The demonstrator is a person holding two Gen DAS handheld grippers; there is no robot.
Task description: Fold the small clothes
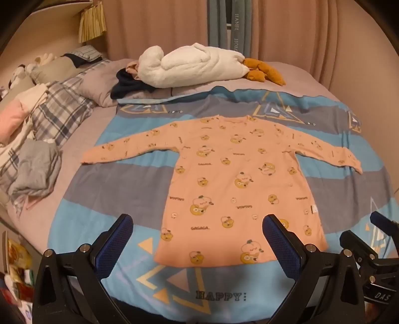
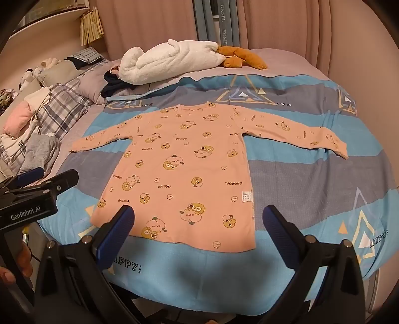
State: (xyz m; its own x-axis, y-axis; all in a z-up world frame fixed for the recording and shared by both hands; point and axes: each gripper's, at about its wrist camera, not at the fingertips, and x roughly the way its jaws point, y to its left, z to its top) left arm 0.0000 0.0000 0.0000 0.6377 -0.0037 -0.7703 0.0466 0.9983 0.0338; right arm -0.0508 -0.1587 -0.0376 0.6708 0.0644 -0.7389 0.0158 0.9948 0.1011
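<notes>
Both your left gripper [image 1: 198,239] and right gripper [image 2: 199,230] gape empty above the flat peach long-sleeved cartoon-print shirt [image 1: 224,174] at mid-frame.

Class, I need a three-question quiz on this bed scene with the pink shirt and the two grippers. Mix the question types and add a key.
1. True or false: the shirt lies flat with both sleeves spread out.
2. The left gripper has its jaws: A) shut on the hem, B) open, holding nothing, C) shut on a sleeve.
3. Fill in: the white plush lies beyond the shirt, near the ____.

Key: 1 true; 2 B; 3 curtain.
</notes>
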